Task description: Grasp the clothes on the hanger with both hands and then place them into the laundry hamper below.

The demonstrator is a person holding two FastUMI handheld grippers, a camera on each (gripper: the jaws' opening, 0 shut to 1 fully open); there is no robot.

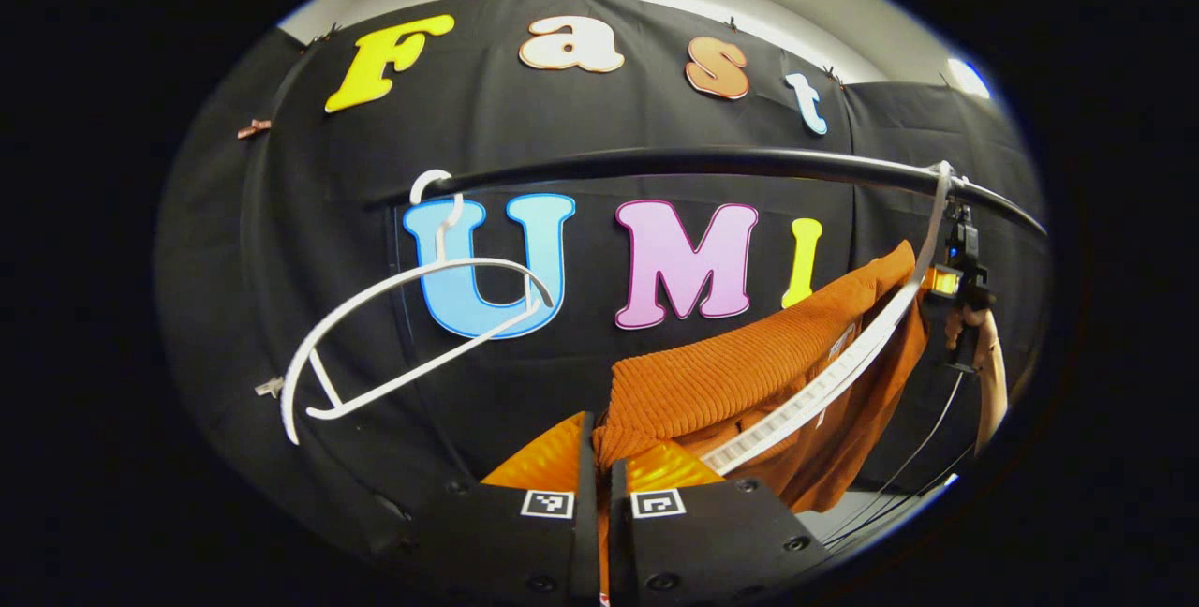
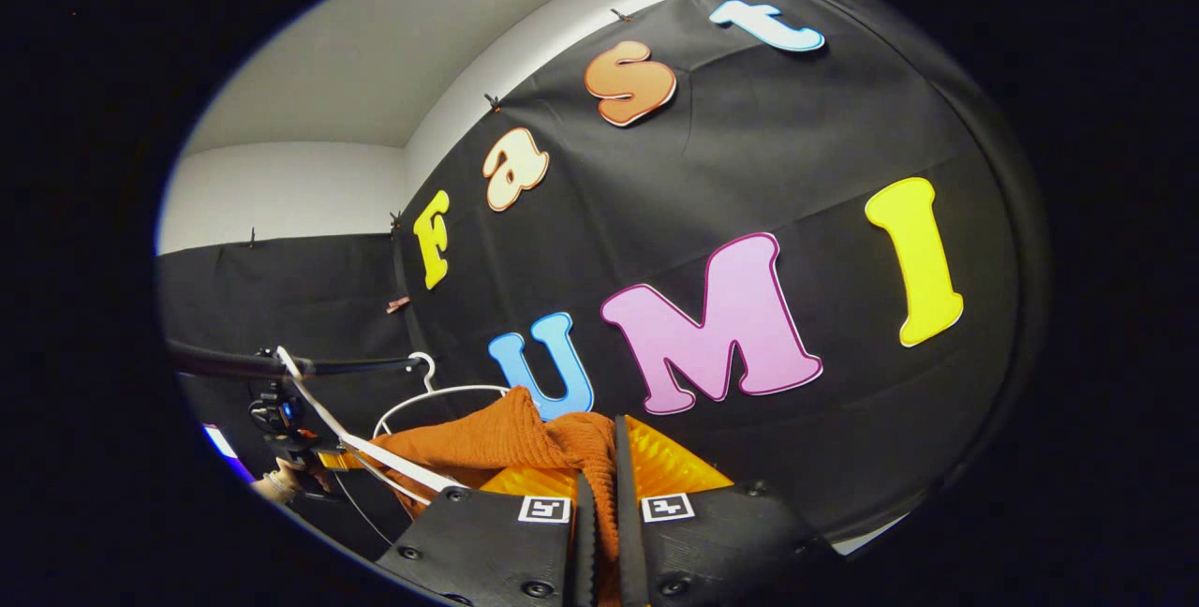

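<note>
Your left gripper (image 1: 594,485) and right gripper (image 2: 597,495) both pinched tight on orange ribbed knit garment (image 1: 712,373), stretched between them along black rail (image 1: 712,160).

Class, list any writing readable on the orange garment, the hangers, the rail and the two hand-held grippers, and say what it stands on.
orange garment: small pale tag near the collar, too small to read.
left hand-held gripper: square black-and-white marker patterns, no words.
right hand-held gripper: the same, no words.
white hangers, rail: none.
</note>
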